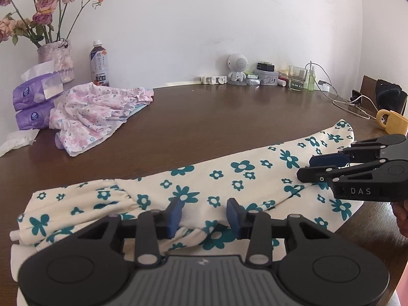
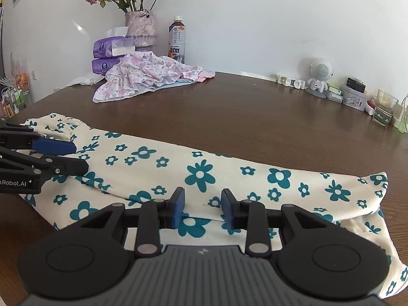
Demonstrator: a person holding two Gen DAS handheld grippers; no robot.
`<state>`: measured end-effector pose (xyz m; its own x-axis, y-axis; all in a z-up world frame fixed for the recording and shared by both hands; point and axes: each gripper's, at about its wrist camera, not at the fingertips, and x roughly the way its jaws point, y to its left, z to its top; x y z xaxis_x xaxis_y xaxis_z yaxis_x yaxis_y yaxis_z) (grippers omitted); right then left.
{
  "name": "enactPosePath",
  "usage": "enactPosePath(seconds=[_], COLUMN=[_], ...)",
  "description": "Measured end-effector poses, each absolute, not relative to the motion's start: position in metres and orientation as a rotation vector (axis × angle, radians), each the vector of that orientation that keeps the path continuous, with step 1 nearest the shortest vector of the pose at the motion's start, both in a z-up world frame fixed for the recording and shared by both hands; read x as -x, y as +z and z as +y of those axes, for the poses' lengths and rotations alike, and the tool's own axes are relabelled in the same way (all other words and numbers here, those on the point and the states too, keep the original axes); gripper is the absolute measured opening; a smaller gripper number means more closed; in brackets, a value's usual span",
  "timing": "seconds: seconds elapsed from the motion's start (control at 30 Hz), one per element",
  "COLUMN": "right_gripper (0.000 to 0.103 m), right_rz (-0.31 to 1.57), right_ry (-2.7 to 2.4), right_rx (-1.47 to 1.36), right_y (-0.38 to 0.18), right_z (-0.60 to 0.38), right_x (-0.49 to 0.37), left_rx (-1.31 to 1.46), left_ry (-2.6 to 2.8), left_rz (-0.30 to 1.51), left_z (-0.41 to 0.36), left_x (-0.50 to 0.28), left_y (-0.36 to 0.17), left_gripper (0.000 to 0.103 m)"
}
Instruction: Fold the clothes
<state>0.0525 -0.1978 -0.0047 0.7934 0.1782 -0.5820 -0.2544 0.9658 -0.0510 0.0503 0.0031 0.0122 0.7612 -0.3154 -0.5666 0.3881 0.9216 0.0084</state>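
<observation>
A cream garment with teal flowers (image 1: 229,176) (image 2: 229,176) lies flat in a long strip across the brown table (image 1: 216,117) (image 2: 255,112). Its gathered elastic waistband (image 1: 119,196) is at the left in the left wrist view. My left gripper (image 1: 205,214) is open low over the garment's near edge by the waistband, with cloth under the gap. It also enters the right wrist view from the left, where the left gripper (image 2: 79,156) hangs over that same end. My right gripper (image 2: 202,204) is open over the near edge further along. Seen from the left wrist, the right gripper (image 1: 311,167) is above the leg end.
A crumpled pile of pink floral clothes (image 1: 97,112) (image 2: 142,76) lies at the back beside purple tissue packs (image 1: 33,102), a flower vase (image 2: 140,28) and a bottle (image 2: 177,38). A yellow mug (image 1: 392,123), a glass (image 1: 297,77), a small robot figure (image 2: 318,76) and cables line the far side.
</observation>
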Motion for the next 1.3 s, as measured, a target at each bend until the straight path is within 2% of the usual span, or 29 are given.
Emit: enactPosePath(seconds=[1.3], right_gripper=[0.035], right_rz=[0.608], right_ry=[0.199], right_rx=[0.154], right_y=[-0.0052], right_z=[-0.1938], right_x=[-0.0514], left_rx=[-0.095], left_ry=[-0.388], left_rz=[0.602], left_z=[0.0073], left_x=[-0.0535], left_y=[0.0098], left_gripper=[0.04])
